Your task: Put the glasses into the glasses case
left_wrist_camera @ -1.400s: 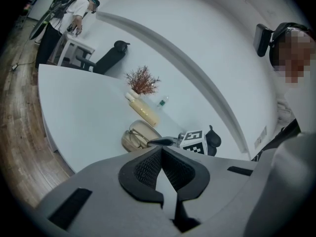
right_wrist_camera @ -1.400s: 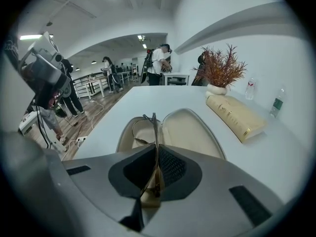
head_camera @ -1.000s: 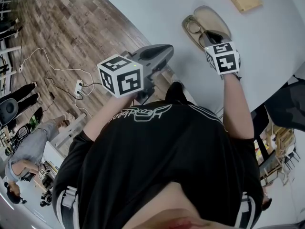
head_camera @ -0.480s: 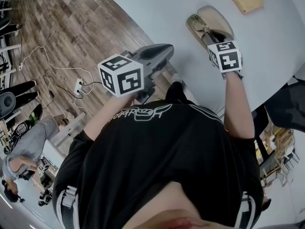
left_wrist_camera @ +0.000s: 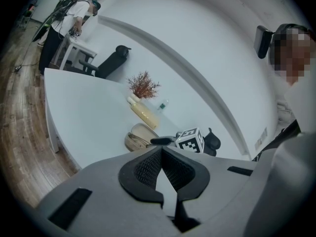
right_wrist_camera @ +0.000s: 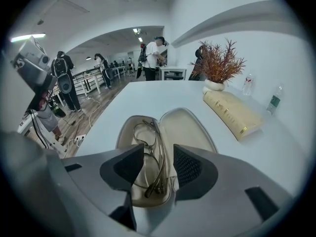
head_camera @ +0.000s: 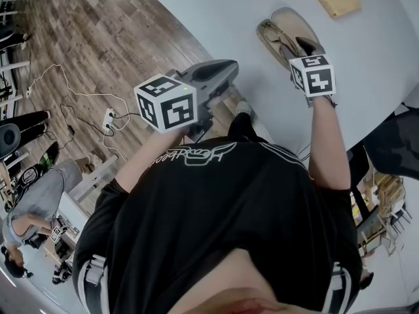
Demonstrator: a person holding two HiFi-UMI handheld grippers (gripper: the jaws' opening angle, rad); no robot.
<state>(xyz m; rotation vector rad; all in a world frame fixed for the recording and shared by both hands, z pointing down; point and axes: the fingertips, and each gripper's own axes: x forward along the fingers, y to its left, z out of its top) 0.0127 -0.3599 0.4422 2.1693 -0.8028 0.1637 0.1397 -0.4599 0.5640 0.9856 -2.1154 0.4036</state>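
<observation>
Table (head_camera: 216, 18): white, rounded, on wood floor (head_camera: 78, 44); open office beyond.
On it: book (right_wrist_camera: 232, 113), plant (right_wrist_camera: 219, 63), open case (right_wrist_camera: 192, 125) holding folded glasses (right_wrist_camera: 157, 137).
Right gripper (right_wrist_camera: 159, 154): jaws just opened wide above glasses, gripping nothing.
Left gripper (left_wrist_camera: 161, 152): closed, empty, near table edge.

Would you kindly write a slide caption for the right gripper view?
Right tongs, just opened, grip nothing; the glasses lie below them in the open case.
</observation>
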